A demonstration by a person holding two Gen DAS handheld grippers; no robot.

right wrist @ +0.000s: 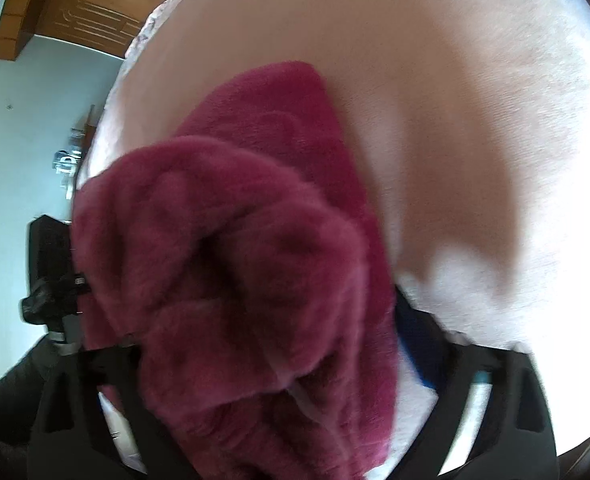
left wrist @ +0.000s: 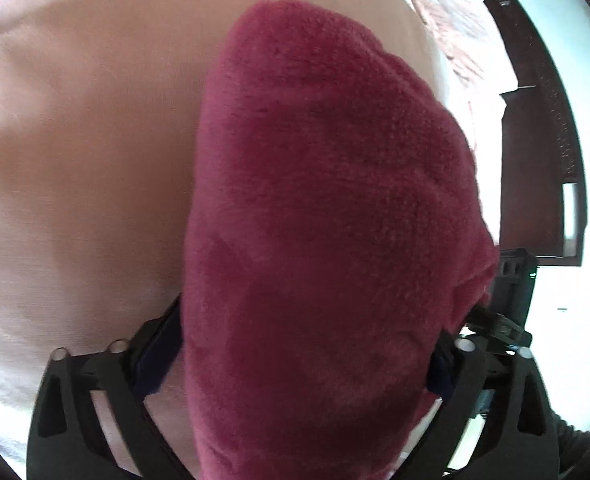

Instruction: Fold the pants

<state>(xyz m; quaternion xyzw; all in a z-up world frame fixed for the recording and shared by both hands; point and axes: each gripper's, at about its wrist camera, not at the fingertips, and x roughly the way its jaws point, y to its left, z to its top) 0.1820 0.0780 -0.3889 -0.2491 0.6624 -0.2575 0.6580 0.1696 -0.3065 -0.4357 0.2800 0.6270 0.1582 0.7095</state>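
Both grippers carry the maroon fleece pants (left wrist: 327, 220) between wide-set jaws; pad contact is hidden, so grip cannot be told. From the left gripper (left wrist: 307, 360) the pants stretch straight ahead over the pale bed (left wrist: 75, 160). Only the right gripper (right wrist: 279, 344) view shows bunched folds just ahead.

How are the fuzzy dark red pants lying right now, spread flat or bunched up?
Bunched, not flat. The fuzzy dark red pants show thick layered folds and a deep crease in the right wrist view, and form a narrow heap on the pale pink bedspread.
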